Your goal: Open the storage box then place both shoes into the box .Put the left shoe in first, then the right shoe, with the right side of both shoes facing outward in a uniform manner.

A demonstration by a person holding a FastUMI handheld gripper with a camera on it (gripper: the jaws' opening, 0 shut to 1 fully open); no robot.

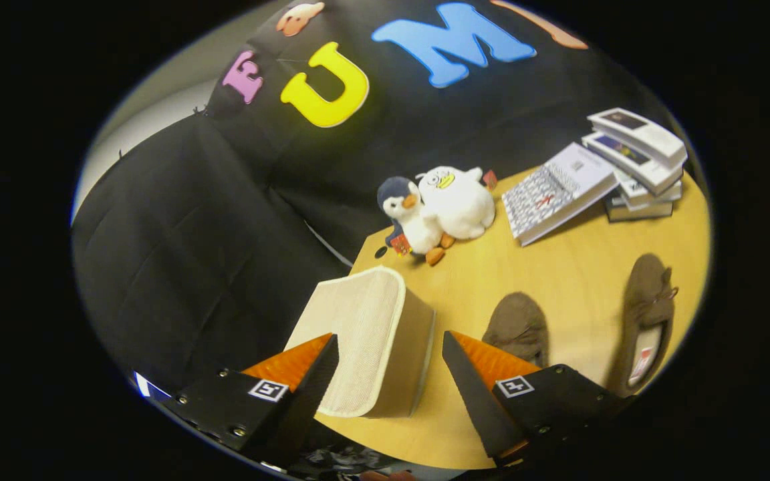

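Note:
A beige storage box [368, 337] with a closed textured lid stands on the wooden table [559, 280], partly between my fingers and just ahead of them. My gripper [390, 351] is open, its fingers on either side of the box's near end without touching it. Two brown suede shoes lie to the right of the box. One shoe [517, 326] shows its toe just beyond the right finger. The other shoe [646, 314] lies farther right with its opening and insole label visible.
Two plush toys, a penguin [408, 217] and a white one [460, 200], sit at the table's far edge. Beyond the shoes a stack of books [639, 167] has one patterned book [555, 190] leaning against it. Black cloth walls the booth behind and left.

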